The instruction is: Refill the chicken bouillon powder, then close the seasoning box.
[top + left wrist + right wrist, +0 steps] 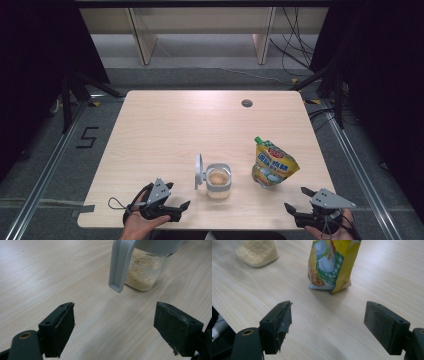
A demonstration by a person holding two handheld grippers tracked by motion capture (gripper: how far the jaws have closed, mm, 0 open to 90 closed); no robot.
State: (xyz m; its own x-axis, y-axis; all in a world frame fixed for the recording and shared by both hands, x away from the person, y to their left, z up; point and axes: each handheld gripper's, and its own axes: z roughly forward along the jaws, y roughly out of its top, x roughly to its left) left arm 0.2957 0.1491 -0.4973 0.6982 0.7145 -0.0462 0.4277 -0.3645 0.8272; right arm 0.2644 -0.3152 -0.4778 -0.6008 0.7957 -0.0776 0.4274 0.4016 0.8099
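A clear jar (219, 181) (145, 272) of beige grains stands near the table's front middle, its grey flip lid (199, 171) (120, 267) hinged up on its left side. To its right stands a yellow snack pouch (272, 165) (332, 265) with a green spout. My left gripper (179, 195) (115, 312) rests at the front edge, left of the jar, open, pointing at the lid with nothing between its jaws. My right gripper (296, 198) (328, 310) sits at the front right, open and empty, facing the pouch from a short way off; the jar (257, 252) appears at that view's upper left.
The light wooden table (165, 125) has a round cable hole (246, 103) at the back right. Dark stands and cables flank the table on the floor, and a "5" mark (87, 137) lies on the floor to the left.
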